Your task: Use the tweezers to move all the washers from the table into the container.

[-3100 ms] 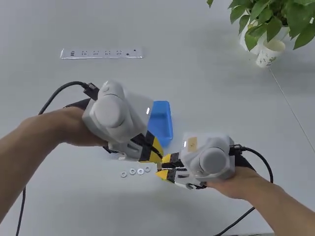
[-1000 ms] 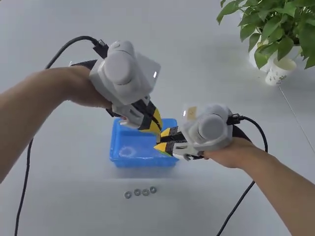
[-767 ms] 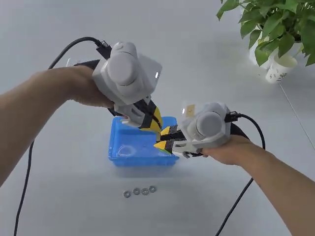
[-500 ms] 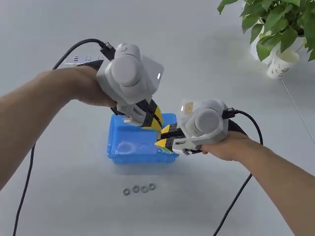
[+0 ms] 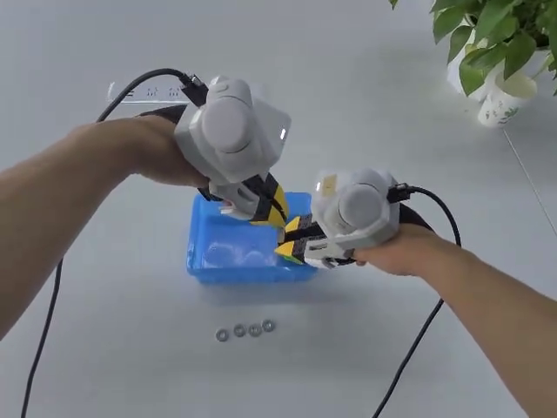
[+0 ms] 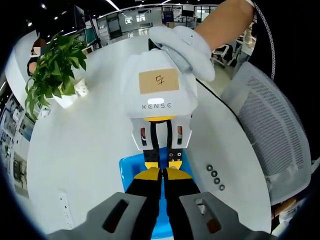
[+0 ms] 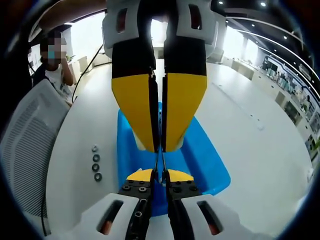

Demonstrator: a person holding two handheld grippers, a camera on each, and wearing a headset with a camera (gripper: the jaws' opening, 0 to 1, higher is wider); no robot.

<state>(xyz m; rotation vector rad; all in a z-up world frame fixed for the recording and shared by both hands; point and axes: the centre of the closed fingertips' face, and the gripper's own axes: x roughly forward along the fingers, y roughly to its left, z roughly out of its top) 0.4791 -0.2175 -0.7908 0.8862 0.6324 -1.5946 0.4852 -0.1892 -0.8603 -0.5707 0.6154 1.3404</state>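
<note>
The washers [image 5: 244,330] lie in a short row of four on the table [image 5: 104,348], apart from the blue container [image 5: 235,272] and at its 6 o'clock in the head view. In the right gripper view the same row sits at 9 o'clock of the container, outside its wall. Glare on the container's floor keeps me from telling whether anything lies inside.

Over the container's right half the two grippers meet tip to tip. The left gripper [image 5: 277,213] comes down from 11 o'clock and the right gripper [image 5: 291,246] reaches in from 3 o'clock. The right gripper view shows the left one's yellow jaws drawn narrow, with only a slit between them. A thin pale strip, the tweezers [image 7: 161,120], runs down that slit. It continues into the equally narrow gap of the right gripper's own jaws, so both pairs appear closed on it. The tips hang above the container's floor.

Farther out in the head view, a power strip [image 5: 148,90] lies at 11 o'clock. A potted plant [image 5: 492,35] with a paper cup [image 5: 502,101] stands at 1 o'clock. A mesh chair [image 6: 270,125] stands beside the table.
</note>
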